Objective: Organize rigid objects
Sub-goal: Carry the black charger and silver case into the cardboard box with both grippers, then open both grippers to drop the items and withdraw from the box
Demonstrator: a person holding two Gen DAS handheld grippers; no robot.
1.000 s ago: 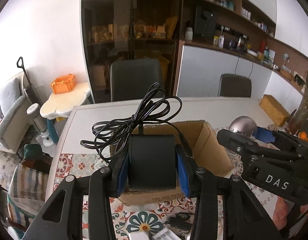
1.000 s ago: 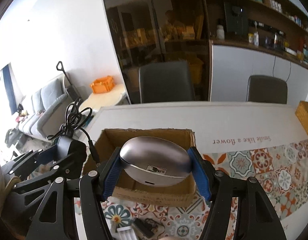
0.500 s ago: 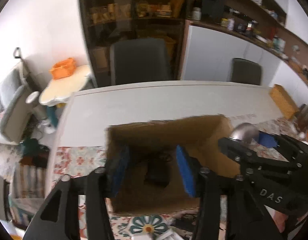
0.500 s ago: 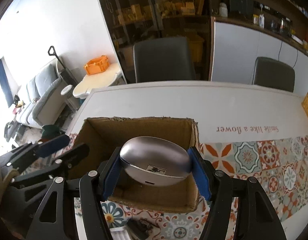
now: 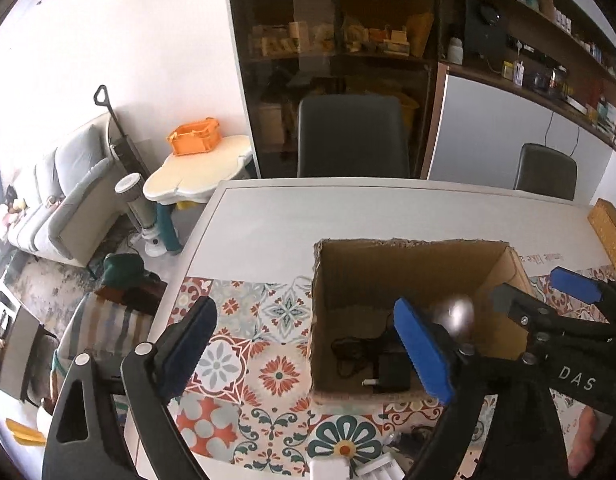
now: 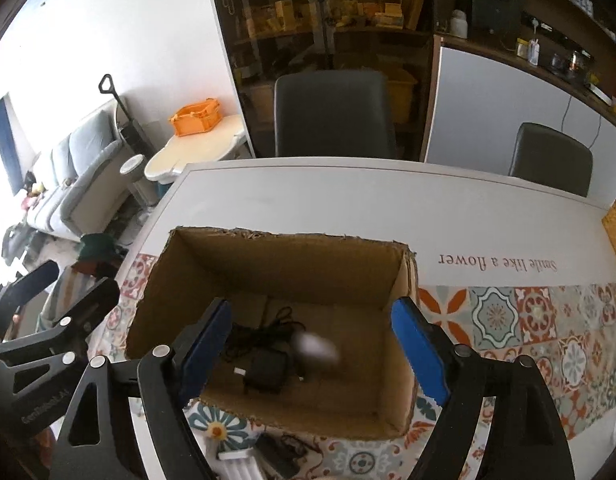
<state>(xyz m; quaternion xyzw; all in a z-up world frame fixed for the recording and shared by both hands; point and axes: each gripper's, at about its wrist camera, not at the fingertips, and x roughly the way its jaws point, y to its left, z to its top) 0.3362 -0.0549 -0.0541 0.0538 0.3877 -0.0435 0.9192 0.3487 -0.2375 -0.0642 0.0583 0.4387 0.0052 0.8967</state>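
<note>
We've got a plain brown cardboard box (image 6: 276, 276) sitting on a tablecloth (image 5: 268, 344) with orange, teal and grey floral tiles, white further back. Inside it there's a black charger (image 6: 264, 372) and a blurry silver thing (image 6: 316, 350). Both grippers have black frames with blue pads (image 6: 418, 350). Orange crate (image 5: 194, 140) behind.

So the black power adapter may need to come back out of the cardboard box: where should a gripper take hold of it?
Probably the power adapter body itself, from straight above, jaws across its two flat sides. It lies flat on the floor of the cardboard box, whose walls block any sideways approach. Its loose, tangled cable would likely slip.
</note>
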